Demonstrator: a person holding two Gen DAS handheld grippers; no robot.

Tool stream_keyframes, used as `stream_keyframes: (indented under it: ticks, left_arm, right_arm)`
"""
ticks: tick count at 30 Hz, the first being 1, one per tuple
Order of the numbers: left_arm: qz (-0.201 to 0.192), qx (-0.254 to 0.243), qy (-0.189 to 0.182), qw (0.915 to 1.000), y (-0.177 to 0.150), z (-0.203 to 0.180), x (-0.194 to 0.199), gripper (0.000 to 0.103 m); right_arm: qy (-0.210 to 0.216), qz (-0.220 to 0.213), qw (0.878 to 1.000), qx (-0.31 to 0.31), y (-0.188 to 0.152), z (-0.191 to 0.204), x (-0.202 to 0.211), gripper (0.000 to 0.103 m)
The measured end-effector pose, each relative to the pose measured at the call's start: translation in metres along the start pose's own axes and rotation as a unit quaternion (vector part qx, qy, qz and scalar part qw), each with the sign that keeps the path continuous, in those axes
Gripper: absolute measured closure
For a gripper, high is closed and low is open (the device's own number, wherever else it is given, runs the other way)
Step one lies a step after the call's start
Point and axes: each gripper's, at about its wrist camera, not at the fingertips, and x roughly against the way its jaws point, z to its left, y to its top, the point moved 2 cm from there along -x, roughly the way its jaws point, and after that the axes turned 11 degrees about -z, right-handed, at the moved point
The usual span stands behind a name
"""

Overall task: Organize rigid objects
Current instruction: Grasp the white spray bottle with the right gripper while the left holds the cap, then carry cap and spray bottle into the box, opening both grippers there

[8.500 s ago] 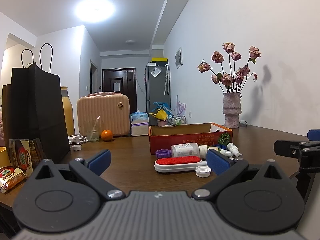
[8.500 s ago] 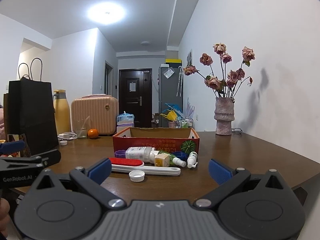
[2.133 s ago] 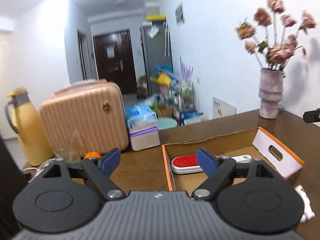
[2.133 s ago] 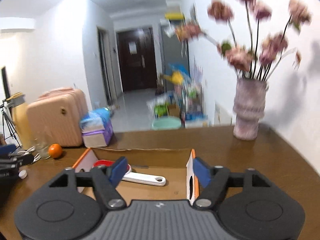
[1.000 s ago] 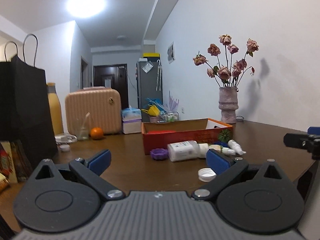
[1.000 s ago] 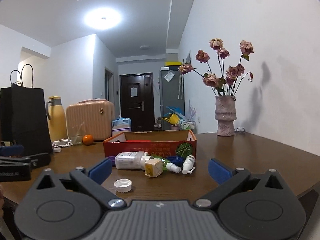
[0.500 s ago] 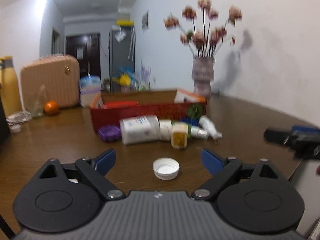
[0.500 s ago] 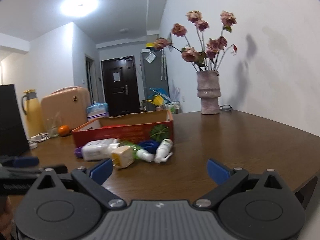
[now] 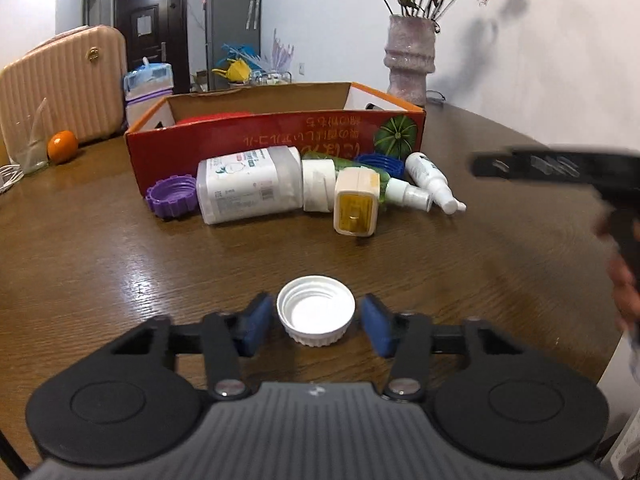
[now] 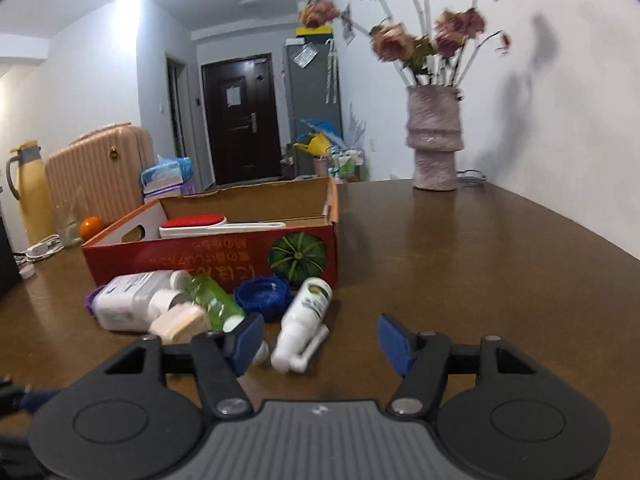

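Box [image 10: 208, 248] w/ red brush [image 10: 192, 225] inside; bottles outside.

This is a home, most likely a flat's living and dining area. A brown wooden table [image 10: 480, 264] stands against a white wall, with a vase of dried roses [image 10: 434, 140] at its far right. At the far left sit a pink suitcase [image 9: 60, 88], a yellow thermos jug [image 10: 30, 196] and an orange [image 9: 62, 145]. Beyond, a hallway leads to a dark front door [image 10: 240, 120], with a grey fridge [image 10: 312, 108] just right of it.
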Motion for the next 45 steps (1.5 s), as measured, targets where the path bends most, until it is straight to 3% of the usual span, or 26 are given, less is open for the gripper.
stream_keyframes:
  ticks: [5, 7, 12, 16, 19, 23, 32, 38, 45]
  left_arm:
    - [0.002, 0.003, -0.009, 1.0000, 0.001, 0.001, 0.000, 0.062]
    - [0.003, 0.011, -0.010, 0.9999, 0.003, 0.005, 0.000, 0.062]
    - [-0.023, 0.028, 0.021, 0.9991, 0.012, 0.023, 0.005, 0.062]
    - [-0.066, 0.037, 0.071, 0.9946, 0.024, 0.041, 0.019, 0.062]
    - [-0.097, 0.044, 0.118, 0.9874, 0.031, 0.056, 0.034, 0.062]
    - [-0.110, 0.063, 0.141, 0.9819, 0.035, 0.073, 0.060, 0.062]
    - [-0.160, 0.074, 0.147, 0.9734, 0.026, 0.074, 0.144, 0.062]
    - [-0.185, 0.060, 0.135, 0.9716, 0.029, 0.060, 0.173, 0.062]
    - [-0.203, 0.055, 0.100, 0.9725, 0.048, 0.049, 0.172, 0.062]
  right_arm:
    - [-0.004, 0.052, 0.999, 0.012, 0.006, 0.007, -0.055, 0.047]
    - [-0.008, 0.067, 0.998, 0.017, 0.006, 0.011, -0.069, 0.062]
    - [-0.002, 0.090, 0.996, 0.015, -0.003, 0.015, -0.079, 0.076]
    - [-0.002, 0.086, 0.996, 0.020, -0.005, 0.015, -0.072, 0.076]
    - [-0.013, 0.064, 0.997, 0.035, -0.004, 0.015, -0.056, 0.077]
    - [-0.023, 0.046, 0.998, 0.031, -0.003, 0.009, -0.025, 0.077]
    - [-0.020, -0.058, 0.998, 0.002, -0.006, 0.030, 0.089, 0.077]
    - [-0.003, -0.110, 0.994, -0.014, -0.012, 0.049, 0.153, 0.077]
    - [0.009, -0.137, 0.990, -0.017, 0.005, 0.045, 0.168, 0.077]
